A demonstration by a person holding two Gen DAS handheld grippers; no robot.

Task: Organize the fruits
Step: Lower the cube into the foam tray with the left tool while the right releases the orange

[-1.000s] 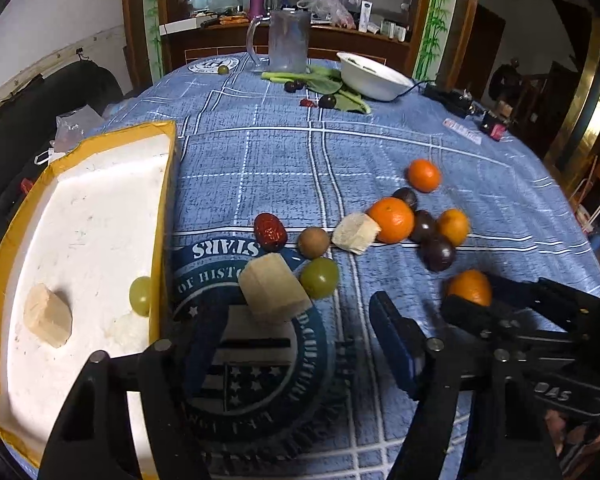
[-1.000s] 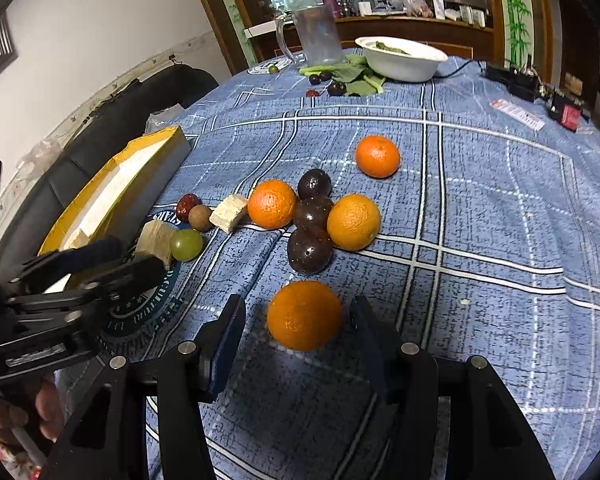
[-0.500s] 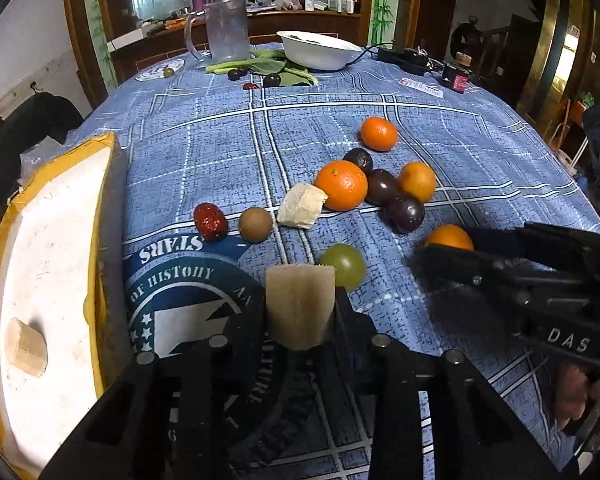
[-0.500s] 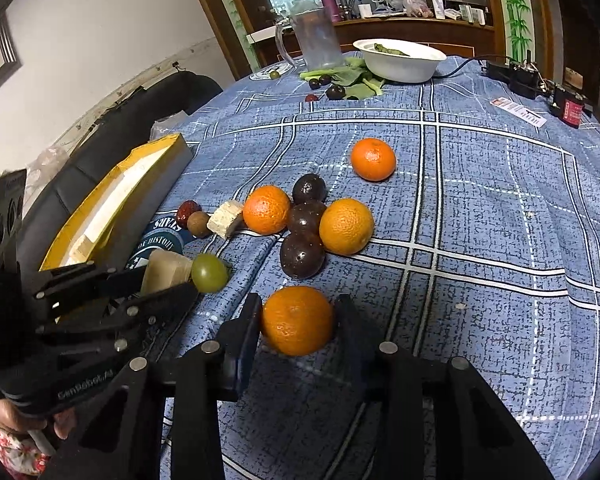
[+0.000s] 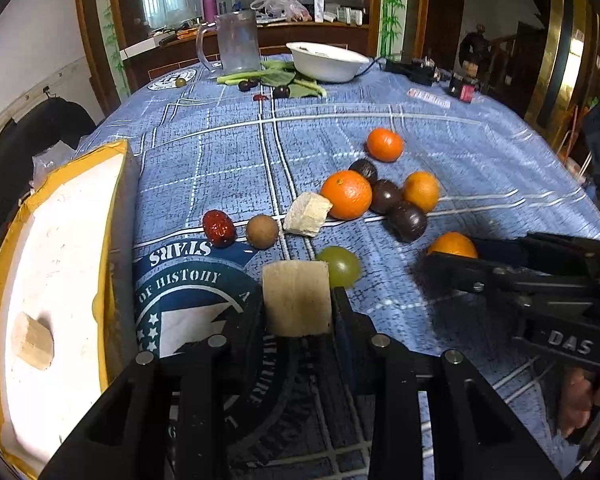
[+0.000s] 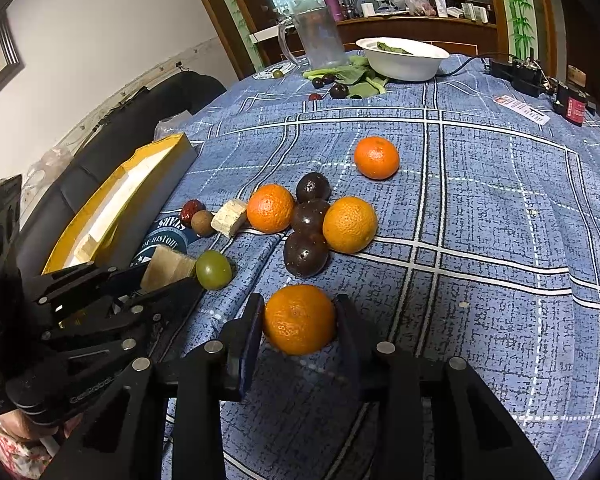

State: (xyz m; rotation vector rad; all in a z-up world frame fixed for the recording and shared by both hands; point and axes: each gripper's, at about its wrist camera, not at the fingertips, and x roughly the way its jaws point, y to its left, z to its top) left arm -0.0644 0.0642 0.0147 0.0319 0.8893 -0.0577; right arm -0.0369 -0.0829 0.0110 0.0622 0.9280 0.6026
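My left gripper (image 5: 298,312) is shut on a tan block (image 5: 296,298), low over the blue tablecloth beside a green grape (image 5: 340,266). The jaws of my right gripper (image 6: 298,320) are closing, and their pads press on an orange (image 6: 300,318) that rests on the cloth. Beyond lie three more oranges (image 6: 270,208), three dark round fruits (image 6: 306,254), a pale chunk (image 5: 307,214), a brown round fruit (image 5: 262,231) and a red date (image 5: 219,228). At the left, a yellow-rimmed white tray (image 5: 68,220) holds another tan piece (image 5: 33,341).
At the far end of the table are a white bowl (image 5: 326,62), a clear jug (image 5: 238,42), green leaves with small dark fruits (image 5: 280,80), and black electronics with a cable (image 5: 416,70). A black sofa (image 6: 132,120) borders the table's left side.
Both grippers went from open to shut: the left closed on the tan block, the right on the near orange. The left view rolled slightly and closed in on the block.
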